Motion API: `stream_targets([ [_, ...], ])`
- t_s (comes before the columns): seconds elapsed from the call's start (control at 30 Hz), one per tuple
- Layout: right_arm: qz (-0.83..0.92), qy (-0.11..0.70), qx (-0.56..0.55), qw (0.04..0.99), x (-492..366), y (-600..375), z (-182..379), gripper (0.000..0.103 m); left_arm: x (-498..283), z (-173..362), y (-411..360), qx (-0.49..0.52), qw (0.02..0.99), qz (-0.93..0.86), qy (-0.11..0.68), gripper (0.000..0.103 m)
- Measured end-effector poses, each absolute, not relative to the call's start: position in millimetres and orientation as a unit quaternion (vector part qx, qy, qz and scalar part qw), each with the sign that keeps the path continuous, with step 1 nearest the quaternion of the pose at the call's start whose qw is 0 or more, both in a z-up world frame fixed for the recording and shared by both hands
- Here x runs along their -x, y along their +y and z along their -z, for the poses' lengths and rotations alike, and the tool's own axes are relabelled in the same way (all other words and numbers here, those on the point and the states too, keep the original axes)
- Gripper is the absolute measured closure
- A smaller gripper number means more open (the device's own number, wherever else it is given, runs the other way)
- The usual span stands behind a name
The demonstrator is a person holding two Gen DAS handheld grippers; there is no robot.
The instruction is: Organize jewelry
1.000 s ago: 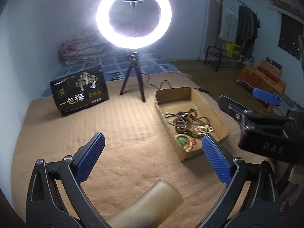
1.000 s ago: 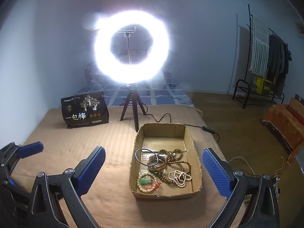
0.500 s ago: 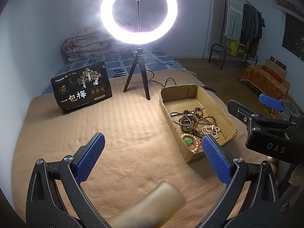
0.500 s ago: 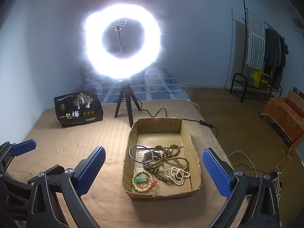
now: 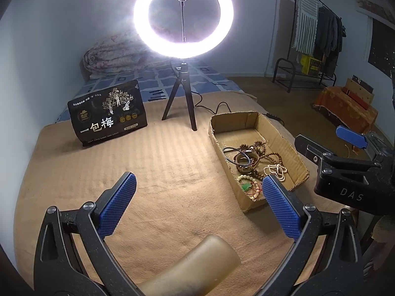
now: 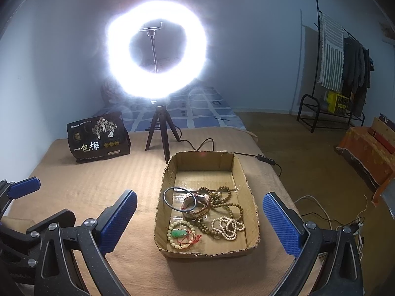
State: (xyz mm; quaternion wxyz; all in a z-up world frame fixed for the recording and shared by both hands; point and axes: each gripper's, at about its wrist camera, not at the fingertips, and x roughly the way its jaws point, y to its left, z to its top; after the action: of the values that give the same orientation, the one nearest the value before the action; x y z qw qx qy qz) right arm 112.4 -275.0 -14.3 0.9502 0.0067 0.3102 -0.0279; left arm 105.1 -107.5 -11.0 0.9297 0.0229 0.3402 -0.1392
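Observation:
A shallow cardboard tray point(image 6: 205, 180) lies on the tan blanket, with jewelry in its near half. I see a dark thin bangle point(image 6: 170, 197), a brown bangle point(image 6: 197, 206), brown bead strands point(image 6: 222, 197), a white bead bracelet point(image 6: 228, 225) and a pale bracelet with a green pendant point(image 6: 181, 233). My right gripper point(image 6: 200, 202) hovers open just short of the tray, holding nothing. My left gripper point(image 5: 198, 185) is open and empty over bare blanket, with the tray point(image 5: 284, 138) to its right. The right gripper point(image 5: 345, 148) shows beyond the tray.
A lit ring light on a small tripod point(image 6: 158, 133) stands behind the tray, its cable point(image 6: 266, 160) trailing right. A black printed bag point(image 6: 98, 140) stands at the back left. A tan rounded object point(image 5: 197, 266) sits under the left gripper. A clothes rack point(image 6: 333, 74) stands far right.
The right gripper has crept a little closer to the tray, which now looks larger between its fingers. The left view has swung slightly. Both grippers stay open.

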Motion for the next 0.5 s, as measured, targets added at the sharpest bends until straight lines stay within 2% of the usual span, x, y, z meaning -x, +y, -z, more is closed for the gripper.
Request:
stream_targets([
  [0.5, 0.031, 0.310, -0.006, 0.950, -113.9, -276.7, 17.1, 0.000, -105.9, 12.1, -103.1, -0.021, 0.930, 0.135, 0.341, 0.000],
])
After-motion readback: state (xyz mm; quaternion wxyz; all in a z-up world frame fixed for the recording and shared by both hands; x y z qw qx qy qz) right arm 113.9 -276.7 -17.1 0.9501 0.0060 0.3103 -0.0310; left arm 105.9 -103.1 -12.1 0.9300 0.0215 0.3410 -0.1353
